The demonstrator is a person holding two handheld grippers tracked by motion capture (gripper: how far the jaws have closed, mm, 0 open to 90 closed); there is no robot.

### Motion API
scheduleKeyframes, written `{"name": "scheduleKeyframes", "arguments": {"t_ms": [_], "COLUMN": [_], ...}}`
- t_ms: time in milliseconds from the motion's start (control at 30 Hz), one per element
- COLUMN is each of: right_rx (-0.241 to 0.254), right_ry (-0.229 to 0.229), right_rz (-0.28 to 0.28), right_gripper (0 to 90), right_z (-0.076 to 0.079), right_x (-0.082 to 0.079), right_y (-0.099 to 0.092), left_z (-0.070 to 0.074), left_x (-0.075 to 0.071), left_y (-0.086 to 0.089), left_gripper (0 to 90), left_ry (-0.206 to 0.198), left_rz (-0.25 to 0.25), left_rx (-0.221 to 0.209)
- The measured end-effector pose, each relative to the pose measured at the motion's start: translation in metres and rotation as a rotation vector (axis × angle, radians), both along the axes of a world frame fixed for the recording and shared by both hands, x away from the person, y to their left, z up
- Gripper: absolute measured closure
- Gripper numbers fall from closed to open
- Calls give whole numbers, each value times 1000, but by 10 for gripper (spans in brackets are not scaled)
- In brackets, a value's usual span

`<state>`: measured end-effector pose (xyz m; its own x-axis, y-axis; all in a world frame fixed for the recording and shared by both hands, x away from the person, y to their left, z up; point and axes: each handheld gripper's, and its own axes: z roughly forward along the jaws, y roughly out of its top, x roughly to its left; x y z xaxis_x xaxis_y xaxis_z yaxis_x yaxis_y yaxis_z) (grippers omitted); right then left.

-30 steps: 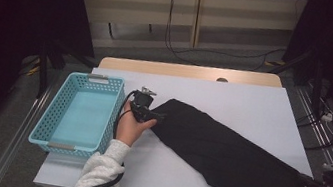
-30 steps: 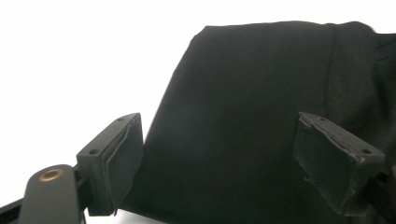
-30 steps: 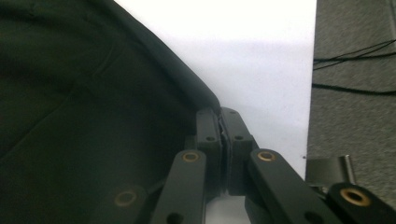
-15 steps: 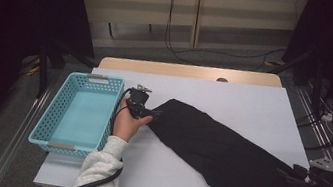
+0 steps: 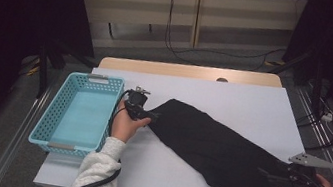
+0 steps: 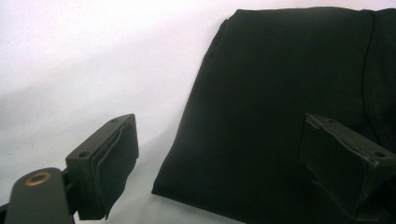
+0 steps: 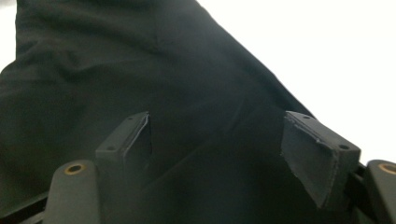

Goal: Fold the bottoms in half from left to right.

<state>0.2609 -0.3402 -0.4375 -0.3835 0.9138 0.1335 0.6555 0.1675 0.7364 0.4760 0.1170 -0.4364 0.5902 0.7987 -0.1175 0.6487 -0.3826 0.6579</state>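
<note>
A long black garment point(image 5: 225, 158), folded into a strip, lies flat and slantwise across the white counter point(image 5: 233, 104), one end near the counter's middle-left and the other at the near right corner. Your left gripper point(image 5: 143, 114) sits at the garment's upper-left end; in the left gripper view its jaws stand wide apart, one over the bare counter point(image 6: 93, 70), the other over the black garment point(image 6: 280, 93), with the cloth's corner between them and neither pad pressing on it. Your right gripper point(image 5: 288, 176) rests over the garment's lower-right end; its jaws have just been opening, and in the right gripper view they stand wide with the cloth point(image 7: 140, 70) spread beneath and between them, not pinched. A light-blue plastic basket point(image 5: 45, 127) stands at the counter's left edge, just beside your left hand point(image 5: 124, 125).
</note>
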Motion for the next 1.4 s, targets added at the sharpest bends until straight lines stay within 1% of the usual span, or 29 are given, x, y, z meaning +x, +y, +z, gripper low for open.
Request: {"name": "scheduleKeyframes", "arguments": {"t_ms": [33, 100, 200, 267, 300, 333, 367, 400, 533, 567, 600, 700, 767, 800, 833, 900, 1033, 1133, 1300, 1400], "right_rx": [0, 11, 12, 23, 24, 15, 15, 10, 20, 25, 25, 22, 21, 21, 28, 34, 31, 35, 37, 39], "right_ry": [0, -1, -7, -7, -10, -2, -2, -11, -11, -9, -7, -10, -18, -18, -22, -19, -18, -19, -17, -22], "right_rz": [0, -10, -10, -9, -5, 15, 15, 13, 11, 11, 13, 21, 21, 21, 28, 28, 32, 33, 37, 40], "right_gripper": [241, 235, 234, 231, 231, 231, 231, 231, 227, 227, 227, 224, 220, 220, 220, 219, 219, 219, 219, 219], "right_z": [0, -1, -1, -1, -1, -1, -1, 0, 0, -1, -1, 0, 1, 1, 1, 1, 0, 0, -1, 1], "right_x": [0, 0, -1, -1, -1, -2, -2, -2, -2, -2, -2, -2, -3, -3, -3, -3, -3, -3, -4, -4], "right_y": [0, 1, 2, 3, 4, 6, 6, 6, 5, 5, 5, 7, 8, 8, 8, 8, 8, 8, 9, 9], "left_z": [0, 0, -1, -1, -1, 0, -1, 0, -1, -1, -1, -3, -3, -3, -5, -8, -11, -13, -17, -18], "left_x": [0, 0, -1, 0, 0, 1, 1, 0, 0, 0, 0, 0, 0, 0, 0, 1, 1, 0, 0, 0], "left_y": [0, 1, 0, 1, 2, 2, 2, 1, 0, 0, 1, 1, 1, 1, 0, 0, 1, -1, -2, -2], "left_gripper": [121, 103, 81, 76, 73, 72, 72, 71, 70, 71, 72, 73, 77, 77, 77, 77, 78, 83, 83, 81], "left_ry": [-1, -1, 1, 3, 0, 4, 7, 7, 2, -2, -4, 2, -4, -4, -10, -10, -7, 0, 5, -3], "left_rz": [5, -5, -4, 0, 5, 3, 8, -10, -5, 5, -1, 1, -7, -7, -2, -2, 7, 3, 8, 8], "left_rx": [2, 3, -7, -15, -18, -25, -32, -28, -29, -25, -8, -5, 15, 15, 28, 36, 51, 45, 59, 64]}}
